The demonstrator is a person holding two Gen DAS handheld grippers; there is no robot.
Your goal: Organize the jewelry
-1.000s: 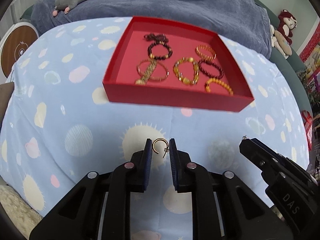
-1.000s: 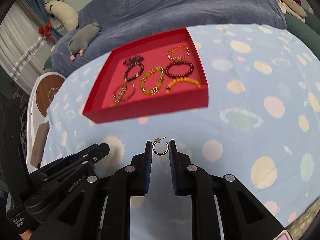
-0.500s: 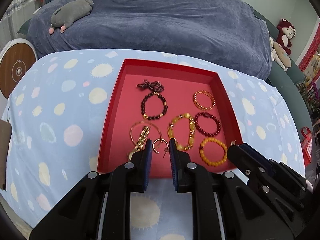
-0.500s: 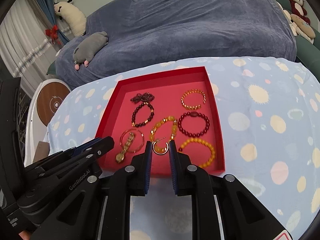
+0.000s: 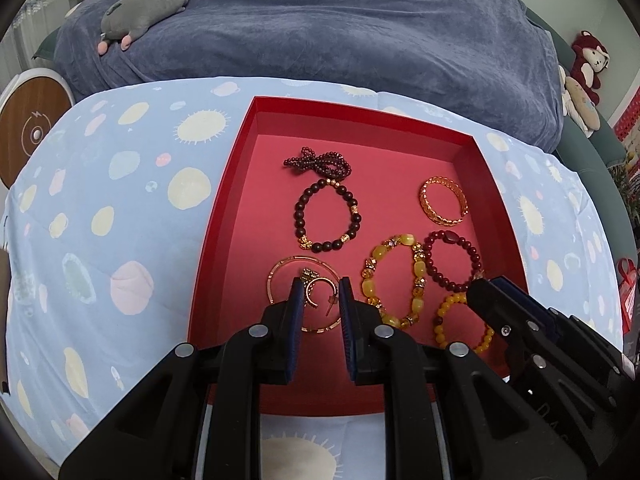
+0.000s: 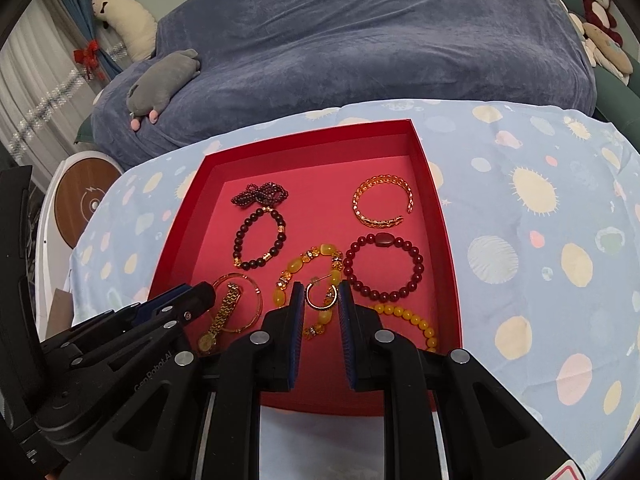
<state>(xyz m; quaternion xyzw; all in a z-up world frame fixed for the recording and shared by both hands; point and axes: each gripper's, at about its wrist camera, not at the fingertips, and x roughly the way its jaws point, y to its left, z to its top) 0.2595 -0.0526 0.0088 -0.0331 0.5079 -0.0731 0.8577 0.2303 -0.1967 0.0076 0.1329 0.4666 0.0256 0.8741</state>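
A gold hoop earring is being pinched in the left tool, another earring in the right tool, both over the red tray; lowering onto bare tray floor is being called for next.

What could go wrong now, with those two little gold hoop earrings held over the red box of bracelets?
The left hoop earring hangs over the thin gold bangle; dropped there, its post might snag. The right hoop earring sits above the amber bead bracelet and could get lost among the beads. The red box has free floor on its left side.
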